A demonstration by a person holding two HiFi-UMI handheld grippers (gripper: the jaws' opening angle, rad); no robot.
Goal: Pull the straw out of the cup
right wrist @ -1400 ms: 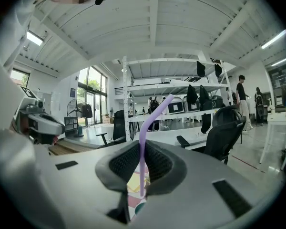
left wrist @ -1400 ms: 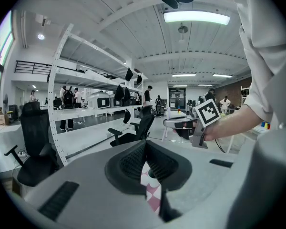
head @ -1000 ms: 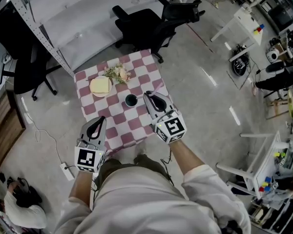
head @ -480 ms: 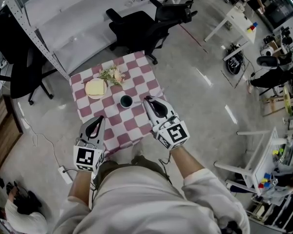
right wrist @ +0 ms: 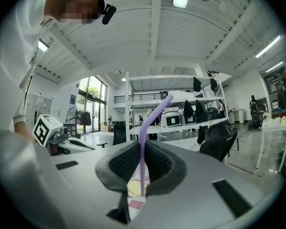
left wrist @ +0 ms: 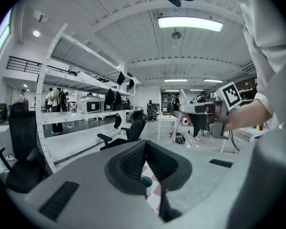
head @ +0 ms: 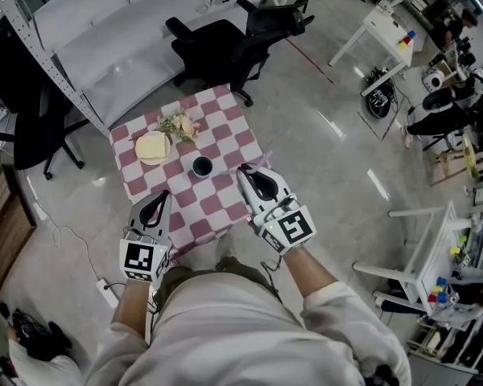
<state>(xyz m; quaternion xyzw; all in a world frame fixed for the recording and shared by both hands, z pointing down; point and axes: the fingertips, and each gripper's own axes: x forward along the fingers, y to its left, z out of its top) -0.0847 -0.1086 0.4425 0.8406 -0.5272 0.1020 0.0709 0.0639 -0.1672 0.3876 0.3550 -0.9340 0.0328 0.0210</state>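
Note:
A dark green cup stands on the pink-and-white checked table; it also shows low between the left jaws. My right gripper hangs to the right of the cup, above the table's right edge. It is shut on a purple bendy straw. The straw stands upright between the pads, its bent top leaning right, its lower end free of the cup. My left gripper hovers at the table's near edge, jaws together with nothing in them.
A plate with a yellow slice and a small flower bunch lie on the table's far side. Black office chairs stand beyond it, a white shelf rack at the left, white desks at the right.
My right gripper has lifted and drawn away from the cup, toward me and to the right, carrying the straw. The left gripper has stayed put.

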